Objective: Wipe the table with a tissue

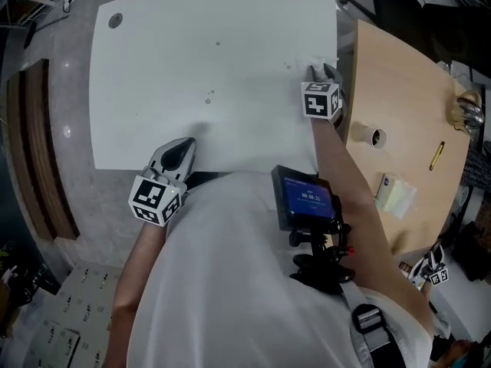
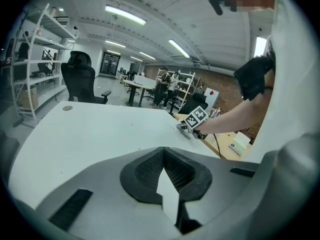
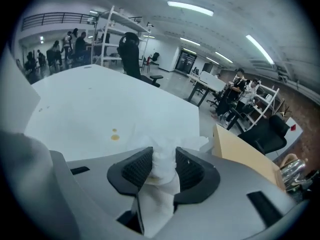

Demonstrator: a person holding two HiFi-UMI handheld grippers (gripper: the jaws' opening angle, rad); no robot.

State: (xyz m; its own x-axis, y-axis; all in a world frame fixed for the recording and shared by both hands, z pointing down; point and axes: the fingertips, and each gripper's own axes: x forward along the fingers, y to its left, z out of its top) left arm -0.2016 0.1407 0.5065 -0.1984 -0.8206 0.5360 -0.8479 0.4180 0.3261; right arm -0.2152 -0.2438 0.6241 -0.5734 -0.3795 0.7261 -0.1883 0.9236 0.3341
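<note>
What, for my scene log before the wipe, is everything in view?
white table: one, white, centre
stain spots: two, yellow-brown, on white table
wooden table: one, light brown, right
tape roll: one, pale, on wooden table
pen: one, yellow, on wooden table
tissue: one, white, clamped in right tongs
screen device: one, black, on person's chest
left tongs: one, grey, shut, white table's near edge
right tongs: one, grey, white table's right edge

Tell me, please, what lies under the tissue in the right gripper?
The white table lies beneath the tissue, which the right gripper is shut on. Small yellowish spots show on the table just beside it. Whether more lie under the tissue is covered.
</note>
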